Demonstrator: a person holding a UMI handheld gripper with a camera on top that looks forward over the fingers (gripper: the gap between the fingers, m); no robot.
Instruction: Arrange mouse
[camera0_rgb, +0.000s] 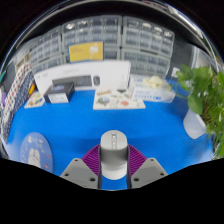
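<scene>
While it lies between the purple ribbed pads (93, 158), the smooth, rounded grey-white mouse (114, 153) is held by the gripper (114, 170). Blue table (150, 125) stretches toward twelve o'clock.

The tabletop (150, 125) is bright blue. A white-and-grey mouse (114, 152) sits between the purple pads (95, 158) of the grey tongs (114, 170). The plant (205, 95) is green; the box (60, 90) is black.
</scene>
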